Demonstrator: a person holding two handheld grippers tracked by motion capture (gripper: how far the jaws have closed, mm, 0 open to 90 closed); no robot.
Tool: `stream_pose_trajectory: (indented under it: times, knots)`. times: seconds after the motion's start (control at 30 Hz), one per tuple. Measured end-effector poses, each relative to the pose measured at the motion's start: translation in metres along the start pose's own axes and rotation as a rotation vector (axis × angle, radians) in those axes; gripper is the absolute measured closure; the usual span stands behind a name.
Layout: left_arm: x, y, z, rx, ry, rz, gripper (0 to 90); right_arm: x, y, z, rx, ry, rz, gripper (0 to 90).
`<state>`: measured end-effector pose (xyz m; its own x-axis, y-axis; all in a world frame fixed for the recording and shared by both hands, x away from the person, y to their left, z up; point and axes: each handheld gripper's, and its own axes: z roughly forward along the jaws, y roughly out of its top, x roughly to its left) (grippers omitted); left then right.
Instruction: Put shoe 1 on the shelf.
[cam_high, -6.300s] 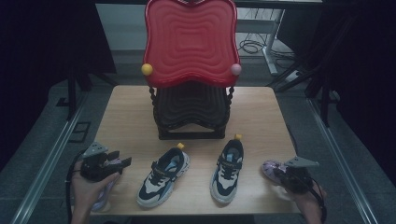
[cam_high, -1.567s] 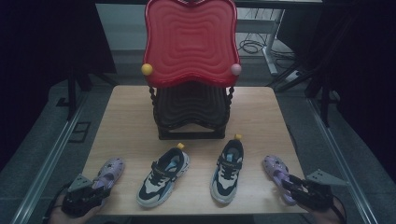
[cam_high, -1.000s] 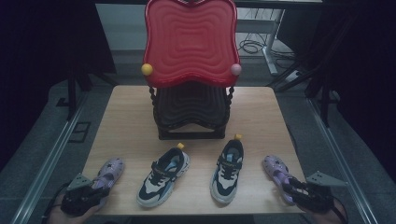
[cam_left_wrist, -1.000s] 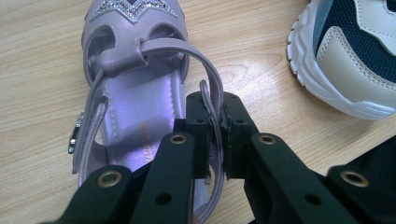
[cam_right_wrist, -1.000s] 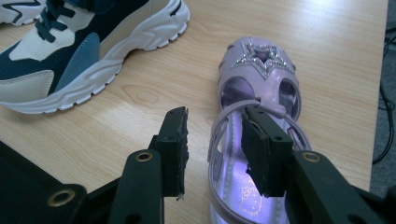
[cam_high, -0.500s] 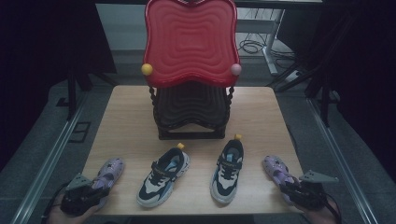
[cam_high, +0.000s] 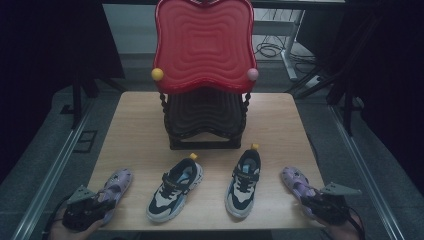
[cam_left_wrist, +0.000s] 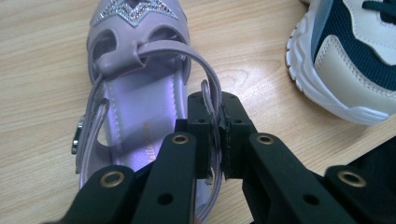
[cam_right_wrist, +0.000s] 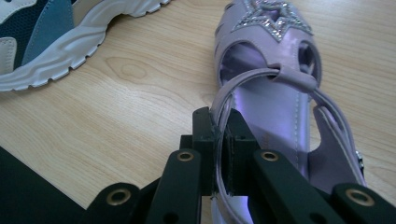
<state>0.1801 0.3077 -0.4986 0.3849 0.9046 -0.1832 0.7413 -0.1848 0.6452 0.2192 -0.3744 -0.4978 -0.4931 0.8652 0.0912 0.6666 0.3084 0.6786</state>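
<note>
Four shoes lie in a row along the near edge of the table: two lilac strappy sandals at the ends and two navy-and-white sneakers between them. At the far left, the left lilac sandal (cam_high: 116, 183) lies flat near the left near corner, toe pointing away. The left gripper (cam_high: 82, 214) has its jaws pressed together on the sandal's thin side strap (cam_left_wrist: 211, 100), with only the strap between them. Just right of it is the left navy-and-white sneaker (cam_high: 175, 189), angled, then the right navy-and-white sneaker (cam_high: 243, 181), both apart from the sandals. At the far right, the right lilac sandal (cam_high: 296, 183) lies by the right near corner; the right gripper (cam_high: 327, 207) is likewise clamped on its looping strap (cam_right_wrist: 224, 107).

One black ribbed stand (cam_high: 205, 117) with a red wavy plastic panel (cam_high: 204, 45) stands at the far middle, bearing one yellow ball (cam_high: 157, 74) and one pink ball (cam_high: 252, 74). The surface is a light wooden table (cam_high: 135, 130); around it the room is dim, with grey floor (cam_high: 40, 170).
</note>
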Motion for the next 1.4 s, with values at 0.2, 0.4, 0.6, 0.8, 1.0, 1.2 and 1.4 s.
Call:
stream_pose_trajectory:
  times: [0.2, 0.4, 0.6, 0.8, 1.0, 1.2, 1.4]
  knots:
    - [0.001, 0.001, -0.003, -0.015, 0.009, -0.006, 86.2, -0.001, 0.001, -0.002, -0.011, -0.005, -0.001, 86.1]
    - [0.005, 0.003, -0.011, -0.05, 0.018, -0.029, 86.5, -0.001, 0.004, -0.007, -0.055, -0.038, 0.004, 86.1]
    - [0.004, 0.009, -0.015, -0.073, -0.011, -0.021, 86.5, -0.001, 0.008, -0.014, -0.109, -0.041, 0.015, 86.2]
    - [0.0, 0.017, -0.018, -0.105, -0.021, -0.009, 86.5, 0.0, 0.01, -0.021, -0.143, -0.031, 0.021, 86.2]
    - [-0.002, 0.023, -0.025, -0.146, -0.028, -0.007, 86.5, 0.005, 0.015, -0.026, -0.183, -0.033, 0.002, 86.1]
    - [-0.006, 0.032, -0.03, -0.174, -0.049, 0.013, 86.5, 0.01, 0.023, -0.031, -0.219, -0.022, -0.008, 86.1]
    - [-0.012, 0.041, -0.029, -0.184, -0.067, 0.031, 86.5, 0.013, 0.03, -0.031, -0.239, -0.011, -0.015, 86.1]
